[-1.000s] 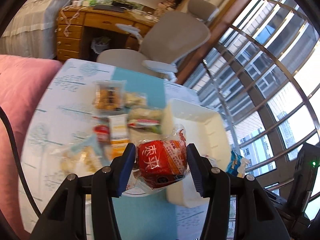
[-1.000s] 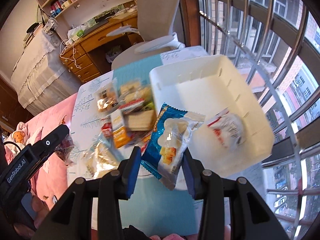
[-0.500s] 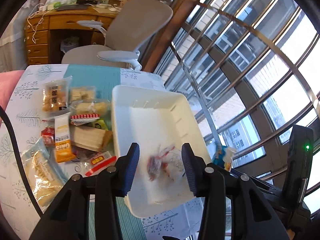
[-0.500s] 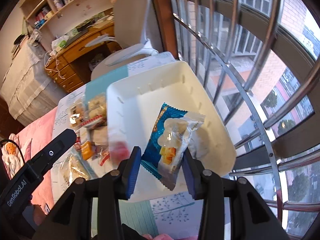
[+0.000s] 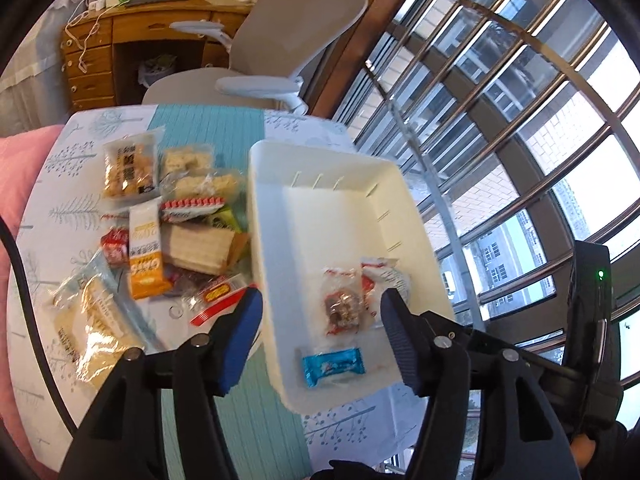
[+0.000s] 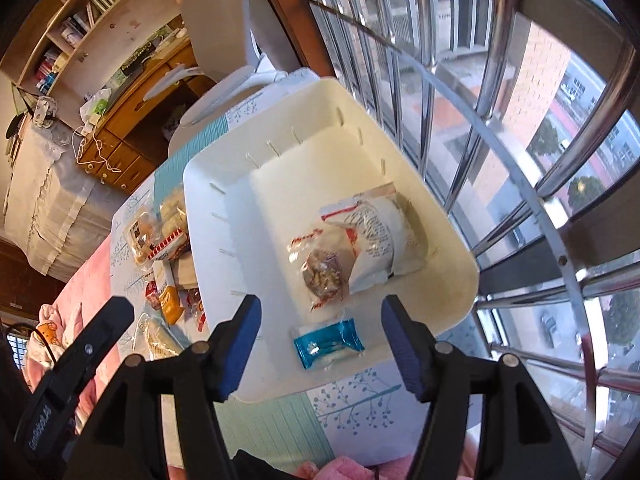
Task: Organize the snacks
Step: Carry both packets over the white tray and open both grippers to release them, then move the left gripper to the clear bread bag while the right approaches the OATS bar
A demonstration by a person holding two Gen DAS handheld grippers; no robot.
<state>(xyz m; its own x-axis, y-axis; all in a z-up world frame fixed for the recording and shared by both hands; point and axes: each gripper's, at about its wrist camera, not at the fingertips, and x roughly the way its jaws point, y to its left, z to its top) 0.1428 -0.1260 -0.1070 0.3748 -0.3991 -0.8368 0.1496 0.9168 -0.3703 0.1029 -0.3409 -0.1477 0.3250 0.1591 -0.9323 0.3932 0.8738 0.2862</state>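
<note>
A white bin (image 5: 276, 200) stands on the patterned table. In it lie a clear red-printed pack of brown snack (image 5: 342, 306), a white wrapped bun (image 5: 384, 276) and a small blue packet (image 5: 332, 364). My left gripper (image 5: 320, 300) hovers over the bin's near end, jaws opening, nothing between the pads. My right gripper (image 6: 320, 304) hangs over the same bin (image 6: 208, 208), jaws opening and empty. The blue packet (image 6: 328, 344) lies just below it, beside the brown snack pack (image 6: 324, 268) and the bun (image 6: 380, 232). A pile of loose snacks (image 5: 144, 252) lies left of the bin.
A grey office chair (image 5: 288, 24) and a wooden desk (image 5: 104, 60) stand beyond the table's far edge. Window bars (image 5: 500, 120) run close along the right of the bin. A pink cushion (image 5: 24, 168) borders the table on the left.
Both grippers moved over the bin and opened. The red pack left my left gripper and the blue packet left my right gripper; both now lie in the bin.
</note>
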